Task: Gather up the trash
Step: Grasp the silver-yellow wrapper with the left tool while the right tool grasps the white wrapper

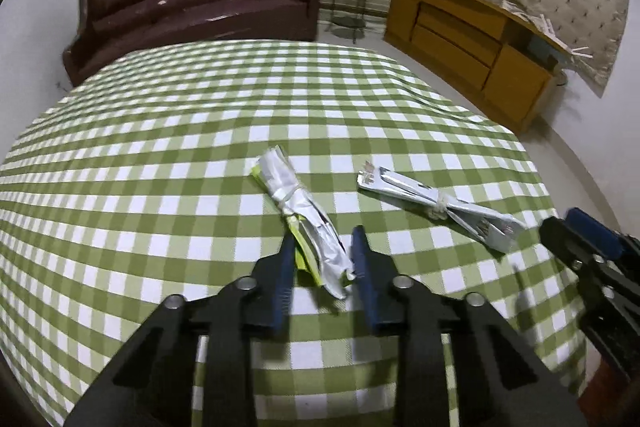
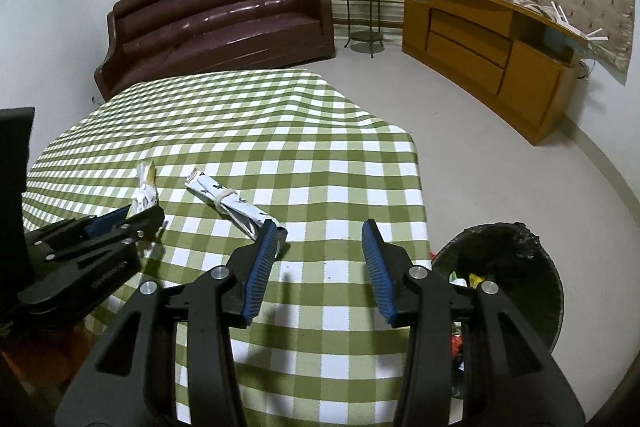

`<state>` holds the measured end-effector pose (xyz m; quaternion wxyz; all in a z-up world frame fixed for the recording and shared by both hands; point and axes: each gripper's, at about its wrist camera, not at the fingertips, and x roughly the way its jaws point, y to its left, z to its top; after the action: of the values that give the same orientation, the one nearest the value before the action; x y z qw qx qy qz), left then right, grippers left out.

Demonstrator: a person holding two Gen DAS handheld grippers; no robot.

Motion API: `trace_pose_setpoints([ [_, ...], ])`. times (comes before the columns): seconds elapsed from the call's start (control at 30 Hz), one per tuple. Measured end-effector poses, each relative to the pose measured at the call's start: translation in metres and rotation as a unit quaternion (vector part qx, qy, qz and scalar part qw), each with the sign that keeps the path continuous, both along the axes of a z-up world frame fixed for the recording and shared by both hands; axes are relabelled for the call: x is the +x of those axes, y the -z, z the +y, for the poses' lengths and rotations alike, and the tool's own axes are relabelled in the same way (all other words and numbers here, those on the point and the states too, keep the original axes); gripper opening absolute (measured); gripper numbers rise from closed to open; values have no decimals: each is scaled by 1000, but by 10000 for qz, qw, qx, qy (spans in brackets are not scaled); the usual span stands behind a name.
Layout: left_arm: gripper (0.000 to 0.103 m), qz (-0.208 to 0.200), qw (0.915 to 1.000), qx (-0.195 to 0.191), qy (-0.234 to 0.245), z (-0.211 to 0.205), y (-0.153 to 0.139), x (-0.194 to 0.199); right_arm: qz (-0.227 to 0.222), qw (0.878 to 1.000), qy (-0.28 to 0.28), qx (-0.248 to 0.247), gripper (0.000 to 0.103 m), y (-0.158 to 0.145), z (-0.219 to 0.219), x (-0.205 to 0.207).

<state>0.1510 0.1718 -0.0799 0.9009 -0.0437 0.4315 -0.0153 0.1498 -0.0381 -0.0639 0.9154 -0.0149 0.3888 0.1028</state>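
From my left wrist camera, the left gripper (image 1: 320, 247) sits low over the checked tablecloth (image 1: 160, 147), its jaws part open around the near end of a yellow-and-silver wrapper bundle (image 1: 300, 211), not yet pinching it as far as I can tell. A 2nd white wrapper bundle (image 1: 436, 203) lies just to the right. I judge I should close squarely on the bundle below its tie, so it lifts whole. From my right wrist camera, the right gripper (image 2: 320, 247) is wide open and holds nothing, its left finger beside that white bundle's near end. The bin (image 2: 516, 267) waits off the table's right edge, trash already inside.
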Motion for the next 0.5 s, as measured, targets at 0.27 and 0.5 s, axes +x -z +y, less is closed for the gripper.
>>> trace_pose_setpoints([
  [0.27,19,12,9999,26,170,13,-2,-17,33,9999,-107,-17,44,1,16,4],
  [0.5,19,5,9998,39,216,25,-6,-29,107,9996,-258,-22,44,3,32,5],
])
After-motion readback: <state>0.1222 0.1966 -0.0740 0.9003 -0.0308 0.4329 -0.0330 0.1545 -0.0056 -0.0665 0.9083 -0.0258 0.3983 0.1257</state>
